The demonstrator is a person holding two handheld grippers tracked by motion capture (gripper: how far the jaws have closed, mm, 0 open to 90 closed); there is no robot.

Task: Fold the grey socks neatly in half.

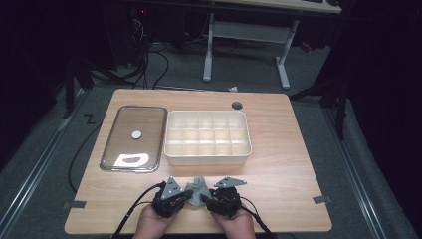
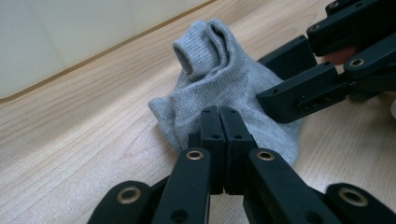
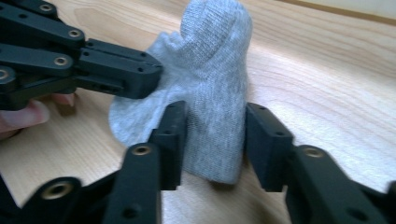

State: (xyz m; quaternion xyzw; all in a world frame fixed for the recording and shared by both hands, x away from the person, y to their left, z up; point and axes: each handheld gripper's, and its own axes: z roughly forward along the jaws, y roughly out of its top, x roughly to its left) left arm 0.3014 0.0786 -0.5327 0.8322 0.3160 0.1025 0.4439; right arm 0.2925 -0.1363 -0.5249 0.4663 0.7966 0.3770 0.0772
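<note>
Sock [image 1: 198, 188], grey and bunched, sits on the table [image 1: 278, 169] at the near edge, right between our two grippers. Left gripper [image 2: 219, 126] has its jaws fully together at the sock's near hem; looks like it pinches a bit of fabric there, but we can't see cloth between the pads for sure. Right gripper [image 3: 212, 135] is about half open, jaws straddling the upright fold of the sock, pads apart from the cloth, so no grip on that side. We read this as mid-fold or mid-roll: one side anchored, the other regrasping. Next move as we judge it: right jaws close on that raised fold without dragging it out of the left pinch, then lift. Farther back, the divided bin [image 1: 207, 138] stands mid-table with every compartment bare, likely where the sock ends up. Left of it, just beside, the lid [image 1: 133, 138] lies flat.
</note>
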